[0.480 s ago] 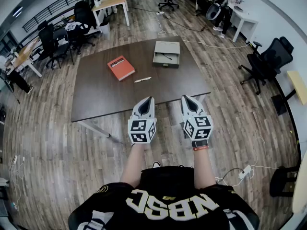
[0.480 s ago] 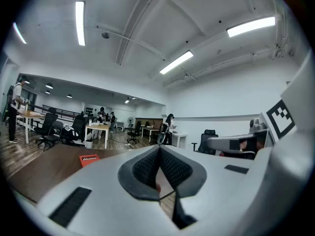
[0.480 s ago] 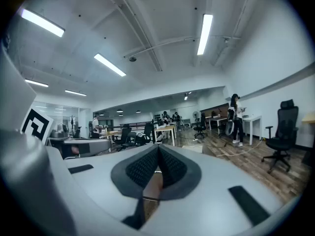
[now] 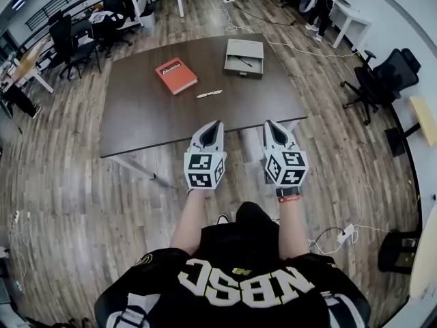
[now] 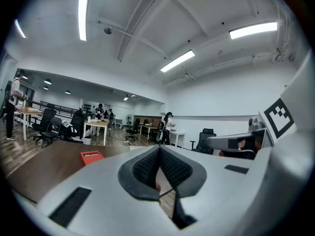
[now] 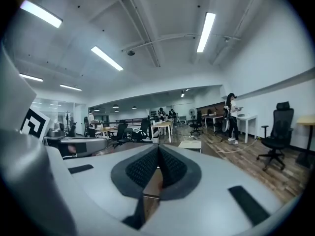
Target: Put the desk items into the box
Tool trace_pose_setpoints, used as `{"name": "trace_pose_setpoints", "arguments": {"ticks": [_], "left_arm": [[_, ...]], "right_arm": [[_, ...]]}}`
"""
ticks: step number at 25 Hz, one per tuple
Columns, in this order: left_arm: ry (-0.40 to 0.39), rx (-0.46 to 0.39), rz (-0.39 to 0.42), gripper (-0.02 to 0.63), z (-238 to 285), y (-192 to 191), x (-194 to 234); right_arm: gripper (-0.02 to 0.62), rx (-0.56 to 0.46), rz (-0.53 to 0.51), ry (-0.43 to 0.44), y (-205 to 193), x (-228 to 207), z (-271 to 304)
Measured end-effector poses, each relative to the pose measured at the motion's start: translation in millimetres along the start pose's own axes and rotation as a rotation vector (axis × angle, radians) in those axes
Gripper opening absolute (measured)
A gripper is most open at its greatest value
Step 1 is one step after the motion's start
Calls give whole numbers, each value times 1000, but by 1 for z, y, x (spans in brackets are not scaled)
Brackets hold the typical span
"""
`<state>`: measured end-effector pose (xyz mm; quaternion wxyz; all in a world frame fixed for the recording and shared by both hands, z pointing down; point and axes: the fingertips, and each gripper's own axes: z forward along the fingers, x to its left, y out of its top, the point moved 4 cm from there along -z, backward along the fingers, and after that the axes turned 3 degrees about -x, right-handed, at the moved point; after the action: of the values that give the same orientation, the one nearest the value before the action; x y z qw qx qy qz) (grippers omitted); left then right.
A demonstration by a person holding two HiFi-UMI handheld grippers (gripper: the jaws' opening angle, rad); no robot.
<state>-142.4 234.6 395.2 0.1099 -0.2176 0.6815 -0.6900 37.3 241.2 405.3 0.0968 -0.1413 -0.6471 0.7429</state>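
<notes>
Approach is the step in hand, by our reading. From the head view we see the left tongs [image 4: 216,126] and the right tongs [image 4: 268,125] held side by side over the near edge of the desk [image 4: 143,118], well apart from everything on it. An orange-red book [image 4: 176,75] lies toward the far left. A pen [image 4: 209,93] lies near the middle of the desk. The grey box [image 4: 244,48] sits open at the far edge with one slim dark item inside.

In the left gripper view the two dark pads meet at their tips with nothing between them, so these tongs are closed and empty. The book shows beyond them to the left, flat on the desk.

In the right gripper view the pads likewise meet and grip nothing. A pale flat shape ahead is probably the box, though we cannot be sure.

We judge the book and the pen have yet to go in. The next move calls for reaching forward across the desk and parting one pair of tongs. The pen is the nearer item and is thin and low, so the tips must come down close to the desk surface on either side of it.
</notes>
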Motion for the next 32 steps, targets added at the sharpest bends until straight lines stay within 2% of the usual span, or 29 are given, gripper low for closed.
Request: {"name": "trace_pose_setpoints", "arguments": {"ticks": [6,11,21,26,32], "left_arm": [[0,-14,-33,14,22,-1,8],[30,24,16,14,68,-18,28],[99,-28,58,14,208,14,62],[130,-20,64,14,257,12,68],[185,49,62,14,288,-7,97]], "right_arm": [[9,-5,82,-10,-5,-13,29],[9,-1,118,38,-11,-35,86],[9,-65,114,165,51,-100,233],[9,-33,128,186,48,-139,275],[9,43,138,229,27,-143,314]]}}
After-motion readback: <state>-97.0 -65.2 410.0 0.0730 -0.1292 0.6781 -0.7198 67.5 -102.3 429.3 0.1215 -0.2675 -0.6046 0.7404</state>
